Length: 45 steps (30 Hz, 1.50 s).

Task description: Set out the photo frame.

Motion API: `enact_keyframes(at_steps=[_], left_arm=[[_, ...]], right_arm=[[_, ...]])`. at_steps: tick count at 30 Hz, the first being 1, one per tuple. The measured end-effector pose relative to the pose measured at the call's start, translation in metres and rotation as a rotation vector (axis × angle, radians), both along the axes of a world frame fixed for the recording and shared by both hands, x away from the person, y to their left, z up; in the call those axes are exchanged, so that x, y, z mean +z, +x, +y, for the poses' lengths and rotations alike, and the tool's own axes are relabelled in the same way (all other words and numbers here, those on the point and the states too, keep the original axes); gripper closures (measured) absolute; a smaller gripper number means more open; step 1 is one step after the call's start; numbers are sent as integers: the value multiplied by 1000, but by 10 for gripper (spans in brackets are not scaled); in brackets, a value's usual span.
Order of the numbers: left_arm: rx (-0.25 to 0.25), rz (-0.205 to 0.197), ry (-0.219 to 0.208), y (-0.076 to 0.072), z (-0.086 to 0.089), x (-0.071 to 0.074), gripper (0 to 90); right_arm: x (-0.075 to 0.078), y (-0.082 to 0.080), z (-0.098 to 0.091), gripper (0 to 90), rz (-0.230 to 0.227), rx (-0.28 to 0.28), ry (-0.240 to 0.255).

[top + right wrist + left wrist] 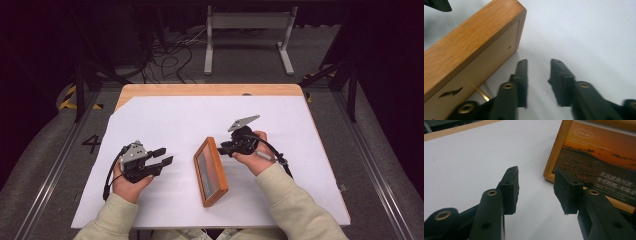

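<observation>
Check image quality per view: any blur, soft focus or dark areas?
High view: white table sheet evenly lit, surroundings dark. Left gripper view: black tongs sharp, orange wooden picture frame slightly soft. Right gripper view: tongs smeared by blur, frame back soft.

Even overhead light is brightening the white sheet (190, 125) in the high view while the floor around it is fading into darkness; the right gripper (537, 67) is smearing with motion blur, and the picture frame (596, 157) is looking soft and dim
</observation>
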<state>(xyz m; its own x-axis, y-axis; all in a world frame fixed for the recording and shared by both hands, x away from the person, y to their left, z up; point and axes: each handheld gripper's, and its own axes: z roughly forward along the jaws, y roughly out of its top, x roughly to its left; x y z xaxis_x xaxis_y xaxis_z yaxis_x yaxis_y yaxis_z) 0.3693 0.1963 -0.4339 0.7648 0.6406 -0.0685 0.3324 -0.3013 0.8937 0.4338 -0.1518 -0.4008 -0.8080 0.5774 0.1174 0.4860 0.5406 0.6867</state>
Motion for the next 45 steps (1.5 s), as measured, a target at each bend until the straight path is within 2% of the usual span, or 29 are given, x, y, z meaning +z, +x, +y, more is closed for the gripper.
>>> enact_keyframes(at_steps=[2, 6, 10, 13, 16, 21, 25, 34, 36, 38, 42, 45], left_arm=[[0, 8, 0, 0, -1, -1, 556], [-5, 0, 11, 0, -2, -1, 555], [-4, 7, 6, 1, -2, -1, 551], [-13, 17, 23, 0, -5, -3, 552], [-16, 9, 34, -1, -5, -3, 552], [-4, 10, 35, -2, -4, -4, 551], [1, 9, 30, -1, -3, -4, 548], [-1, 12, 26, -1, -2, -4, 546], [-2, 13, 24, -1, -2, -4, 542], [-5, 9, 27, -1, -2, -4, 541], [-6, 9, 29, -1, -3, -4, 540], [-5, 14, 27, -1, -3, -4, 535]], right_arm=[[6, -5, -4, 517, -10, -33, -17], [18, -13, -8, 414, -22, -51, -23], [32, -22, -12, 341, -19, -51, -16], [43, -31, -10, 276, -15, -62, -20], [53, -38, -6, 235, -14, -53, -12], [58, -48, 5, 196, 10, -18, -11], [57, -51, 13, 167, 30, 2, -17], [41, -51, 31, 130, 71, 20, -48], [34, -50, 37, 133, 91, 31, -61], [31, -49, 39, 138, 87, 28, -67], [25, -47, 44, 143, 110, 27, -88], [22, -45, 46, 179, 129, 34, -96]])
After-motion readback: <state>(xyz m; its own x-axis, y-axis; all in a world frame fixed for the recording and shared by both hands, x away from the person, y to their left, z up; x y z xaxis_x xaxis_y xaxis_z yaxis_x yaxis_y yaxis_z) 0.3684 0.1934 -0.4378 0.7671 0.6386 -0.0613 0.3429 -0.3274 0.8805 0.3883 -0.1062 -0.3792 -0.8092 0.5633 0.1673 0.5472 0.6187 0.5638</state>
